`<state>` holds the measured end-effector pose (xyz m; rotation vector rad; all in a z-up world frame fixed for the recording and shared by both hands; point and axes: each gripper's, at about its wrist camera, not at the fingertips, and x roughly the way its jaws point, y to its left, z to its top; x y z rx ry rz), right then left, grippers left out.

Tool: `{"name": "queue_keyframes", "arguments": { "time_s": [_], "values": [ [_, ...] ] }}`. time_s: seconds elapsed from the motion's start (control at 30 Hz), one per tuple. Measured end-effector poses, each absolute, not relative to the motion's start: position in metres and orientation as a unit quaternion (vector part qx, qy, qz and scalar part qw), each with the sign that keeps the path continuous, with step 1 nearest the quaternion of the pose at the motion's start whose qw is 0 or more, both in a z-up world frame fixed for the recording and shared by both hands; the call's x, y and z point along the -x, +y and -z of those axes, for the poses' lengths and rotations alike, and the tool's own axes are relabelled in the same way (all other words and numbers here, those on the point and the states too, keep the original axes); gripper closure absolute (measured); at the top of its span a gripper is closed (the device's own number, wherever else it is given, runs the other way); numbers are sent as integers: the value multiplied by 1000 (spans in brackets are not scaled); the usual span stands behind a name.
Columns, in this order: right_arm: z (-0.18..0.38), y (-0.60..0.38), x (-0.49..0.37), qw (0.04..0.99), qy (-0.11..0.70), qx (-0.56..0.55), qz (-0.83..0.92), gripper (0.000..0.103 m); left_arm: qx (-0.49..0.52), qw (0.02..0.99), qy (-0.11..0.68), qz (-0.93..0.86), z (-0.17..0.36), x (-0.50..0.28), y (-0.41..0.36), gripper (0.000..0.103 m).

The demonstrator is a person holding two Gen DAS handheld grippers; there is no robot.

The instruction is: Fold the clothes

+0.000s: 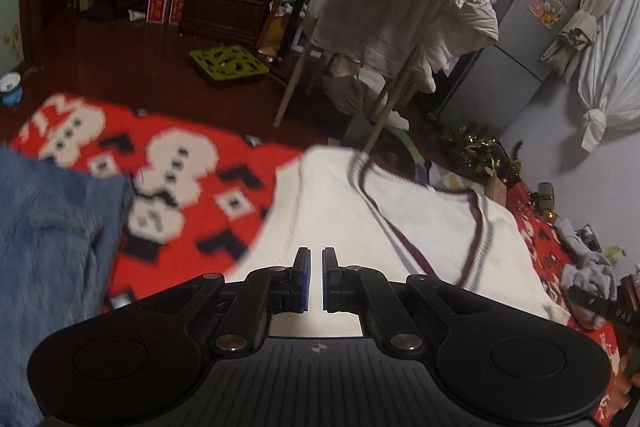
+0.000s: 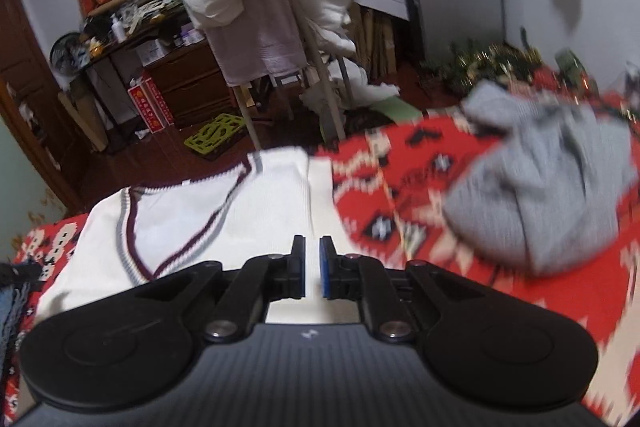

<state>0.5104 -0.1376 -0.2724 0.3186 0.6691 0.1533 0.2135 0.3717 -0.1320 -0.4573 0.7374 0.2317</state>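
I see the white sweater vest (image 1: pixel 420 227) lying flat on the red patterned blanket (image 1: pixel 200 195), its V-neck trimmed in maroon and grey. From the left wrist view, my left gripper (image 1: pixel 316 279) hangs over the vest's lower part, its blue-padded fingers (image 1: pixel 303 279) drawn nearly together with only a narrow gap, and nothing between them. A blue garment (image 1: pixel 52 227) lies on the blanket to the left of the vest, close beside it (the picture is blurred there, so I cannot tell what kind).

From the right wrist view, my right gripper (image 2: pixel 313 275) sits over the same vest (image 2: pixel 200 219), near its right edge. Its fingers (image 2: pixel 326 273) are likewise almost closed, a thin slit between them, holding nothing. A crumpled grey knit garment (image 2: pixel 540 187) rests on the blanket (image 2: pixel 400 195) to the right, apart from the vest.

Beyond the blanket, a wooden rack (image 2: pixel 324 83) draped with pale clothes stands on the dark floor (image 1: pixel 120 59).
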Motion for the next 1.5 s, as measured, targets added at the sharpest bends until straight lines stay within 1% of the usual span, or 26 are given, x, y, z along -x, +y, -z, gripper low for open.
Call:
{"name": "queue_keyframes", "arguments": {
  "time_s": [0.1,0.2,0.4,0.47,0.57,0.73,0.9,0.93,1.0,1.03,1.2,1.27,1.33,1.5],
  "values": [
    [258,-125,-530,932,318,-140,-103,94,221,904,351,-106,131,-221,388,98],
    [245,-100,-550,927,313,-147,-148,93,230,900,355,-105,137,-233,405,98],
    [240,-32,-591,900,327,-174,-228,93,325,877,345,-72,154,-261,444,98],
    [243,-10,-605,889,336,-196,-241,87,351,868,345,-64,160,-271,452,98],
    [249,18,-626,873,350,-224,-255,84,360,862,351,-66,166,-280,459,98],
    [268,55,-662,855,383,-246,-246,72,392,851,343,-65,173,-283,475,98],
    [284,73,-680,842,395,-269,-249,71,421,838,343,-46,181,-288,484,98],
    [287,75,-682,845,396,-264,-245,73,419,838,346,-44,182,-290,484,98],
    [288,83,-689,851,396,-248,-238,91,417,837,352,-38,183,-295,484,98],
    [288,86,-692,855,393,-241,-236,102,418,835,356,-35,184,-297,483,98],
    [287,90,-707,859,391,-230,-237,103,415,832,366,-36,189,-302,483,96],
    [286,90,-709,861,386,-225,-241,103,430,826,363,-34,193,-301,485,90],
    [285,92,-711,865,383,-217,-241,103,442,818,367,-35,198,-302,487,87],
    [283,100,-717,870,390,-190,-235,103,431,818,378,-51,195,-309,482,87]
  ]
}}
